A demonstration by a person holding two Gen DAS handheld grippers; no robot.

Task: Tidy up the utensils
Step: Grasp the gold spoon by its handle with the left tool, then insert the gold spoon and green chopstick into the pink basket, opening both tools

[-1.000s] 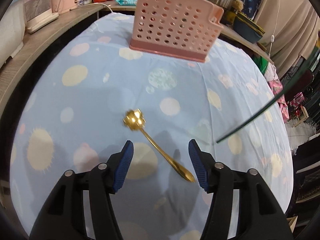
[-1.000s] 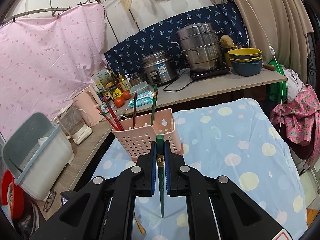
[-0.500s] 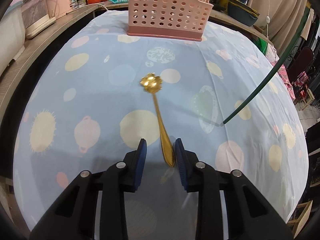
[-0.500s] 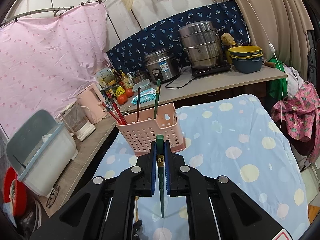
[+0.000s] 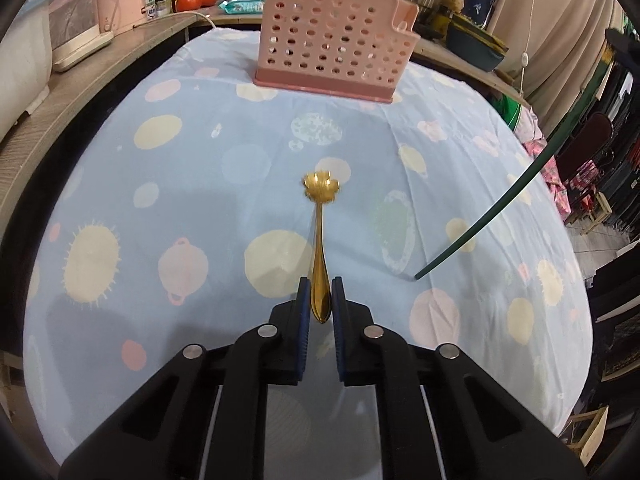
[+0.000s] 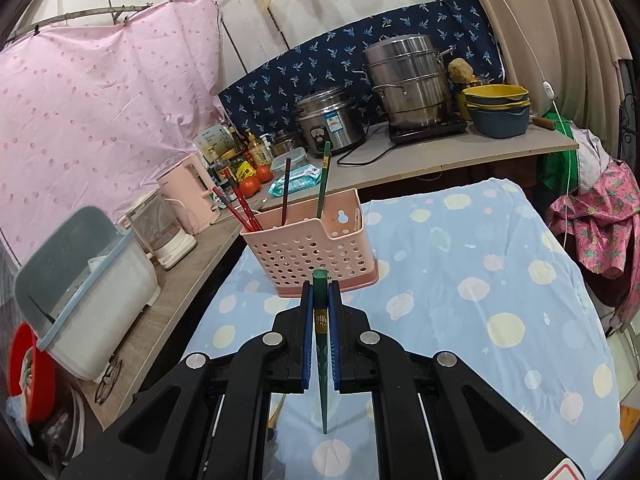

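A gold spoon (image 5: 319, 236) with a flower-shaped bowl lies on the blue spotted tablecloth (image 5: 200, 200). Its handle end sits between the blue pads of my left gripper (image 5: 320, 296), whose jaws are closing and touch it on both sides. My right gripper (image 6: 320, 320) is shut on a green chopstick (image 6: 320, 280), which it holds upright with the thin tip hanging down over the cloth. That chopstick (image 5: 500, 208) also slants in from the right in the left wrist view. The pink perforated utensil basket (image 6: 308, 248) stands at the far end, holding red, dark and green chopsticks.
A wooden counter (image 6: 400, 168) runs behind and left of the table, with a rice cooker (image 6: 330, 120), a steel steamer pot (image 6: 408, 80), stacked bowls (image 6: 498, 108), a pink kettle (image 6: 188, 192), tomatoes and bottles. A grey lidded bin (image 6: 80, 280) stands at the left. Clothes hang at the right.
The left jaws have come together around the spoon's handle, and the spoon has swung into line with the gripper. The right gripper has kept its hold on the green chopstick and edged closer to the basket.
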